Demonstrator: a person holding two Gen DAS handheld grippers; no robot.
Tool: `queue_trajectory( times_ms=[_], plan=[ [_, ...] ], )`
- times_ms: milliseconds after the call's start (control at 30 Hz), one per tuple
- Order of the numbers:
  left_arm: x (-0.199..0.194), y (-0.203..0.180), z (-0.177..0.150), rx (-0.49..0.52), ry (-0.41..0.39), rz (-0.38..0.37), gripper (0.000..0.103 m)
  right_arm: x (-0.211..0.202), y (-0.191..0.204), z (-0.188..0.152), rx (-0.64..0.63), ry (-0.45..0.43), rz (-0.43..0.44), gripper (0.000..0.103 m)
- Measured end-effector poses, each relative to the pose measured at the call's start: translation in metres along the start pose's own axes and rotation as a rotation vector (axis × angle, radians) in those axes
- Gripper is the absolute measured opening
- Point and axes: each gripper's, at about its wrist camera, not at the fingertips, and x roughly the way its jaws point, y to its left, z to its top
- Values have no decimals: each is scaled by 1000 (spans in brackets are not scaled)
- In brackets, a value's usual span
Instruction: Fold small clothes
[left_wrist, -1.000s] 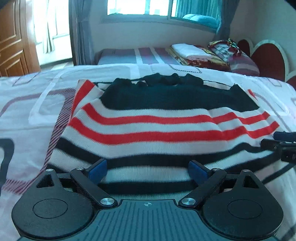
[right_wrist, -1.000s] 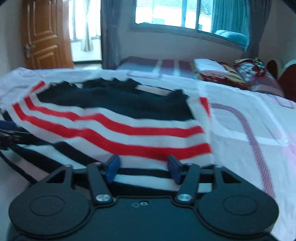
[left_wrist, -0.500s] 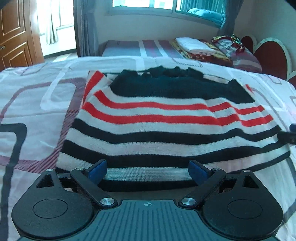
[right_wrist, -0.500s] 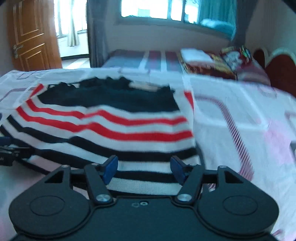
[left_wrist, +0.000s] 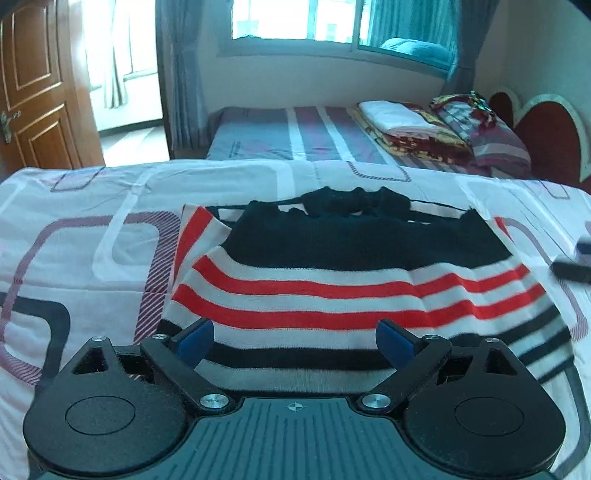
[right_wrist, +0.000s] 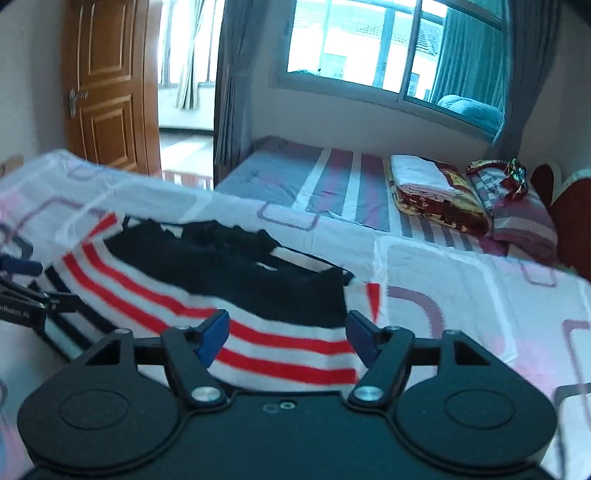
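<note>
Both claws have lifted off the striped sweater (left_wrist: 354, 295) since a second ago; more bed (left_wrist: 74, 236) shows around it now. Left claw (left_wrist: 294, 341) wide open, empty. Right claw (right_wrist: 287, 334) opening wider, nothing pinched; cloth lies below the gap. Sweater rests flat mid-bed, black top part toward the far edge, hem near. Reads as a fold just released; next grasp still to be picked

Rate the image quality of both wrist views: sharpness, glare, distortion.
Left wrist view: striped sweater sharp, window blown out, fisheye bends the edges. Right wrist view: sweater motion-smeared, frame tilted, window glaring.
</note>
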Motion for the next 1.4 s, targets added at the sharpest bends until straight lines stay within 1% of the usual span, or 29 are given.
queue_trajectory(
  times_ms=[67, 133, 233, 367, 500, 600, 667, 733, 833, 900, 967, 1033, 1133, 1267, 1400],
  plan=[
    [9, -1, -1, -6, 10, 19, 94, 15, 4, -10, 49, 9, 24, 73],
    [15, 0, -3, -19, 18, 33, 94, 35, 9, -21, 96, 45, 67, 72],
    [25, 1, -7, -34, 33, 47, 94, 52, 20, -29, 101, 56, 79, 72],
    [37, 1, -9, -12, 43, 54, 94, 63, 28, -29, 136, 54, 108, 72],
    [54, 7, -18, -18, 69, 41, 94, 71, 40, -33, 113, 51, 93, 73],
    [55, 5, -22, 16, 49, 33, 94, 87, 45, -46, 119, 109, 69, 75],
    [53, 7, -20, 9, 50, 16, 94, 86, 48, -50, 100, 98, 56, 75],
    [49, 11, -18, -6, 50, -2, 94, 81, 50, -44, 100, 105, 49, 75],
    [43, 14, -15, -5, 31, 3, 94, 65, 52, -34, 128, 52, 66, 75],
    [38, 15, -14, 5, 11, 4, 94, 59, 59, -28, 115, 23, 73, 75],
    [40, 17, -15, 10, 14, 7, 94, 58, 66, -27, 96, 11, 76, 76],
    [46, 18, -17, 18, 36, 10, 94, 63, 72, -30, 79, 23, 76, 77],
    [47, 19, -21, 40, 34, 5, 94, 82, 76, -41, 78, 106, 70, 77],
    [35, 24, -17, 11, 19, -13, 94, 77, 73, -41, 104, 97, 80, 77],
    [26, 35, -11, -14, -4, -1, 94, 65, 69, -32, 119, 49, 85, 78]
  ],
)
